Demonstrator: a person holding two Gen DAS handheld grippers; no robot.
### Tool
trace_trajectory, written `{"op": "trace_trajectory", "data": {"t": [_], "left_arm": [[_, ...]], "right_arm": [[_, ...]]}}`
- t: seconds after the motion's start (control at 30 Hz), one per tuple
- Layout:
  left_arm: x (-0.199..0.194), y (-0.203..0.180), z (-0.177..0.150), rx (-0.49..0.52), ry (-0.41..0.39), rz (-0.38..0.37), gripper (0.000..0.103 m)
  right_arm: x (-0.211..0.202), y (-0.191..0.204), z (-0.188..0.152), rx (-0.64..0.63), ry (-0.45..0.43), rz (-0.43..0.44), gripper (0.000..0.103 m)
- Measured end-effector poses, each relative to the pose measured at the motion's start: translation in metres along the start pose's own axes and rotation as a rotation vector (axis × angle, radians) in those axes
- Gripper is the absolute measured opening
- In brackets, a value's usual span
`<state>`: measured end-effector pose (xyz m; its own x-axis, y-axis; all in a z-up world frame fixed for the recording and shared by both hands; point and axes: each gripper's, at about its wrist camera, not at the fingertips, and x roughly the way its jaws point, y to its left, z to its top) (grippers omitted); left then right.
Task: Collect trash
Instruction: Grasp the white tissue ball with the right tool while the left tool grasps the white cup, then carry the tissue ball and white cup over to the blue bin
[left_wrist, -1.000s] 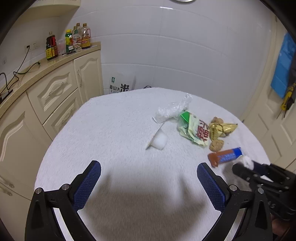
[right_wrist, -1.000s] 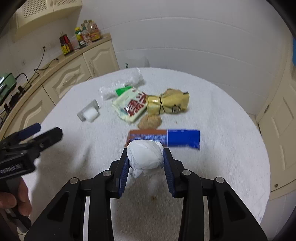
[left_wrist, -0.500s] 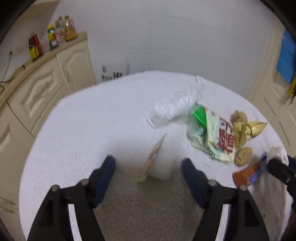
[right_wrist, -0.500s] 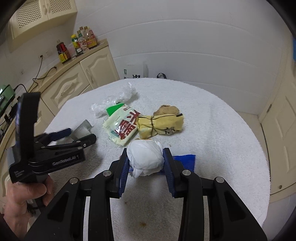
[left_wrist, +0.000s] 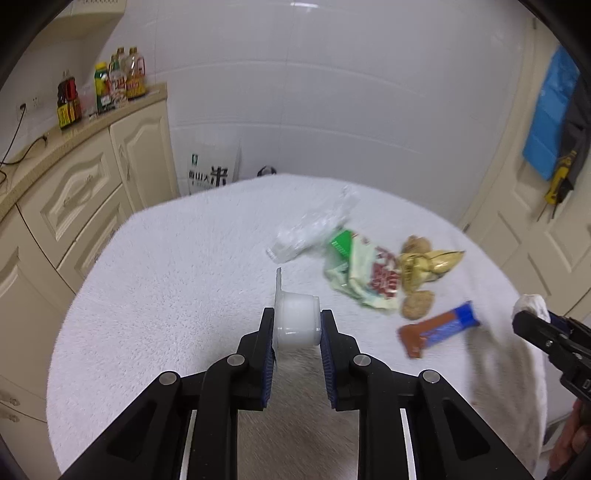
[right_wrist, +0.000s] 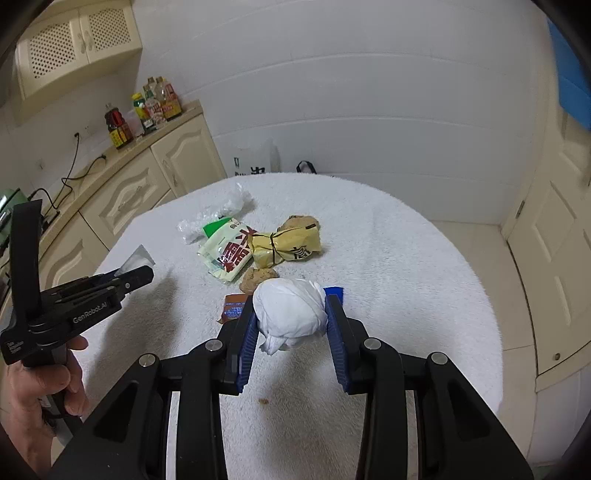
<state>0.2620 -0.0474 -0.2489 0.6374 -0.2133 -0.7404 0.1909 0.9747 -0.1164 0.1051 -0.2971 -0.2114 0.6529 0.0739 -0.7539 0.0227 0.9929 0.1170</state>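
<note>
A small white plastic cup (left_wrist: 296, 326) with its lid peeled up lies on its side on the white-covered round table (left_wrist: 166, 295), and my left gripper (left_wrist: 297, 316) is shut on it. My right gripper (right_wrist: 290, 310) is shut on a crumpled white tissue ball (right_wrist: 290, 304), held above a brown and blue bar wrapper (left_wrist: 437, 328). On the table beyond lie a clear plastic wrap (left_wrist: 310, 230), a green and white snack bag (left_wrist: 364, 277), a gold wrapper (left_wrist: 430, 264) and a cookie (left_wrist: 417, 304). The left gripper (right_wrist: 140, 275) shows at the left of the right wrist view.
Cream cabinets (left_wrist: 81, 192) with bottles (left_wrist: 118, 79) on the counter run along the left. A white printed bag (left_wrist: 210, 173) stands on the floor behind the table. A cream door (right_wrist: 554, 236) is at the right. A small brown stain (right_wrist: 263, 400) marks the cloth near me.
My left gripper has moved forward to the white cup and closed on it. My right gripper has lifted a little with the tissue ball still in it.
</note>
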Motion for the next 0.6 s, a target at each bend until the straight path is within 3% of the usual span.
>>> {"op": "trace_trajectory", "data": {"t": [0.33, 0.6], "left_arm": [[-0.064, -0.018, -0.017, 0.019, -0.089, -0.03, 0.019], [-0.119, -0.055, -0.026, 0.052, -0.19, -0.061, 0.019]], "right_arm": [[-0.046, -0.002, -0.005, 0.002, -0.08, -0.007, 0.036], [-0.087, -0.008, -0.002, 0.006, -0.162, -0.011, 0.036]]}}
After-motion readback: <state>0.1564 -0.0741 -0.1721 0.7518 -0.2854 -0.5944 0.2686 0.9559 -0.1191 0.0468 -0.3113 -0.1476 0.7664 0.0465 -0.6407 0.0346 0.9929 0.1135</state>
